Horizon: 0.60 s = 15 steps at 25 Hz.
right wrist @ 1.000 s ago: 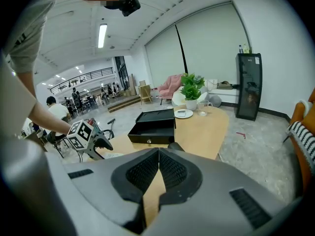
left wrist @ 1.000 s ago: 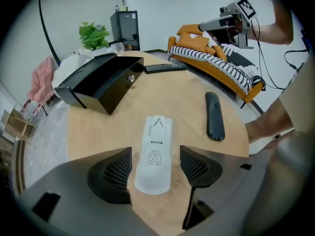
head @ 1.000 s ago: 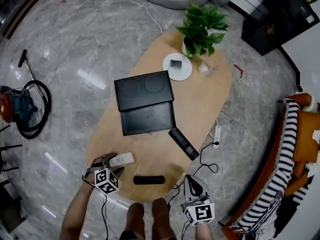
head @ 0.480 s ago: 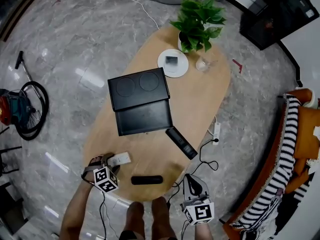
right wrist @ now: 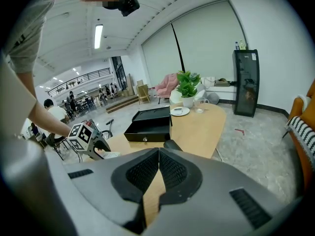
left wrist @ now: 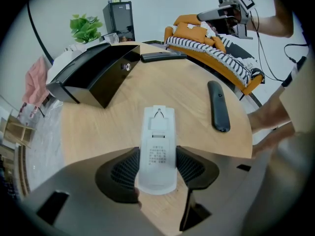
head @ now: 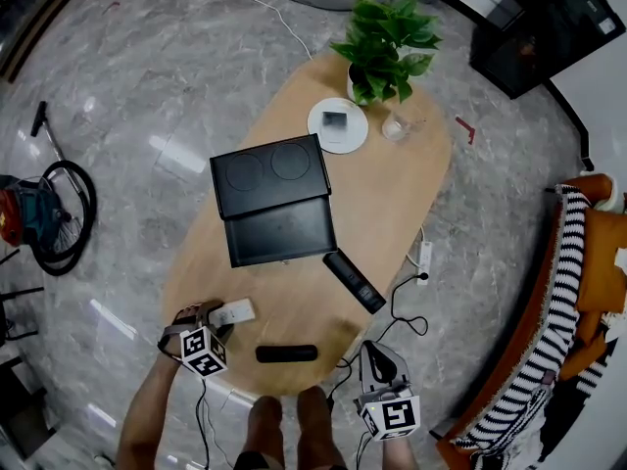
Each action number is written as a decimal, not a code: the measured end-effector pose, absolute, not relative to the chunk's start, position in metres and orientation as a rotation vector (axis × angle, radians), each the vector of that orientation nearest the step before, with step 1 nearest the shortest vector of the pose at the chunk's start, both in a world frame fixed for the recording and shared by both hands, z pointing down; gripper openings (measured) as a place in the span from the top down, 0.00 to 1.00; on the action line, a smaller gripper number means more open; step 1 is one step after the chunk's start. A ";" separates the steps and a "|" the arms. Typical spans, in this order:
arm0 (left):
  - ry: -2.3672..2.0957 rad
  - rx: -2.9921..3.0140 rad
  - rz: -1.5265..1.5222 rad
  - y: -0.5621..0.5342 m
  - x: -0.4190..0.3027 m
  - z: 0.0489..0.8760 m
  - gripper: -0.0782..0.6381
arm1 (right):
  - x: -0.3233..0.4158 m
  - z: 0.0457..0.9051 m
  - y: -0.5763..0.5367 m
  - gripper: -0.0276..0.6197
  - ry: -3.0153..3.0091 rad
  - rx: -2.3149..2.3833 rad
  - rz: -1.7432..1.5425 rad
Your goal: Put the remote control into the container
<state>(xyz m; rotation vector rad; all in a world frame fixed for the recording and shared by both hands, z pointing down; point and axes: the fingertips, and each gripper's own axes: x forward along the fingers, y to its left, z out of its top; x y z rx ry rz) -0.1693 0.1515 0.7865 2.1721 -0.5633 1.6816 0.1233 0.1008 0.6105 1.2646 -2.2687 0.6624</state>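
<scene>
White slim plastic remote control (left wrist: 158,132) lies at the lower left of the head view between the left tool's (left wrist: 157,168) pads, which have just been closing and touch its long edges. Right tool (right wrist: 158,173) is pressed together, empty. On the oval wooden worktop (head: 392,194), the open black box container (head: 279,231) at mid-frame holds nothing; lifting and carrying remain.

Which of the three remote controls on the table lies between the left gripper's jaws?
The white remote control; the left gripper's jaws have just been closing on its sides. The short black remote and the long black remote lie free.
</scene>
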 end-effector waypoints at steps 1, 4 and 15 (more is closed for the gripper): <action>-0.565 2.171 1.678 0.151 -0.170 0.787 0.55 | 0.123 0.610 0.101 0.94 -2.269 1.267 0.662; -0.564 2.168 1.670 0.151 -0.169 0.786 0.56 | 0.125 0.608 0.101 0.94 -2.270 1.270 0.657; -0.615 2.261 1.611 0.139 -0.152 0.756 0.56 | 0.134 0.599 0.100 0.94 -2.252 1.310 0.655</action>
